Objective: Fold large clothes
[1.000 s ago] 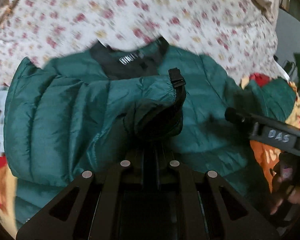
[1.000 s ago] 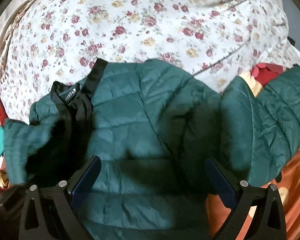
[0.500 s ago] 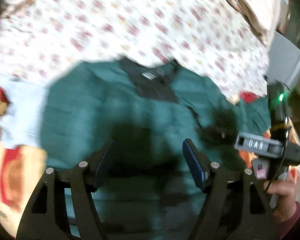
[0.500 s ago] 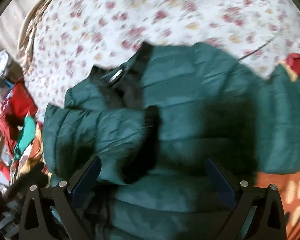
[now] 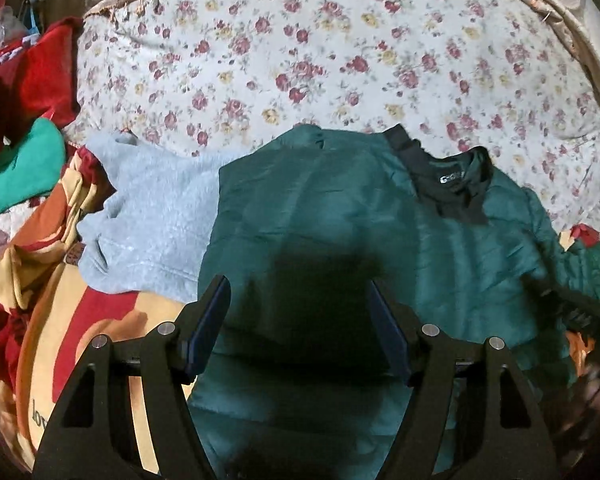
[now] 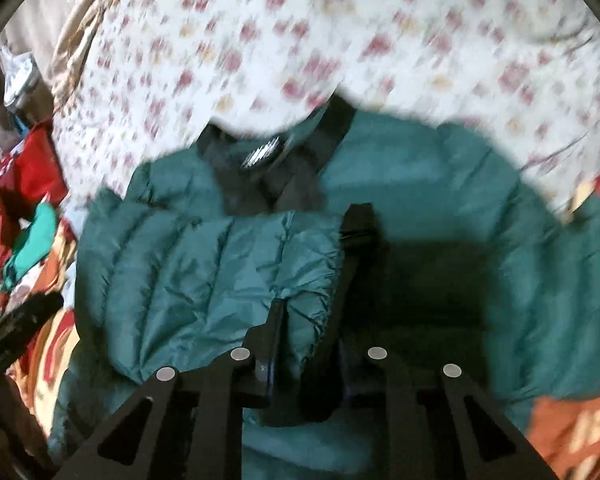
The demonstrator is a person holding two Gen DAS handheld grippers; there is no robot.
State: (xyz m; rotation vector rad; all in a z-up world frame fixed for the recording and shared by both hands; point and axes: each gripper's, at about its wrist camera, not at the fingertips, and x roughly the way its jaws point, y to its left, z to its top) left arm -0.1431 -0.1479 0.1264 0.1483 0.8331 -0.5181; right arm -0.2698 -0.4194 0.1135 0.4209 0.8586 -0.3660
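The right gripper (image 6: 306, 320), jaws gaping half a second earlier, had just clenched on the folded-in sleeve cuff (image 6: 320, 280) of the green puffer jacket (image 5: 340, 220) lying on the floral bedspread (image 5: 300, 40), while the left gripper (image 5: 298, 324), released, hovered empty, suggesting sleeve folding was underway.

Teal quilted jacket (image 5: 340, 220), black collar (image 5: 452, 184); white bedspread (image 5: 320, 60), red-yellow florals; grey fleece (image 5: 156, 216).

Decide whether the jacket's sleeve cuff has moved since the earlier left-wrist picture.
Yes. A second ago the sleeve was folded across the green puffer jacket, its cuff just below the black collar; now the cuff lies clamped in the right tool.
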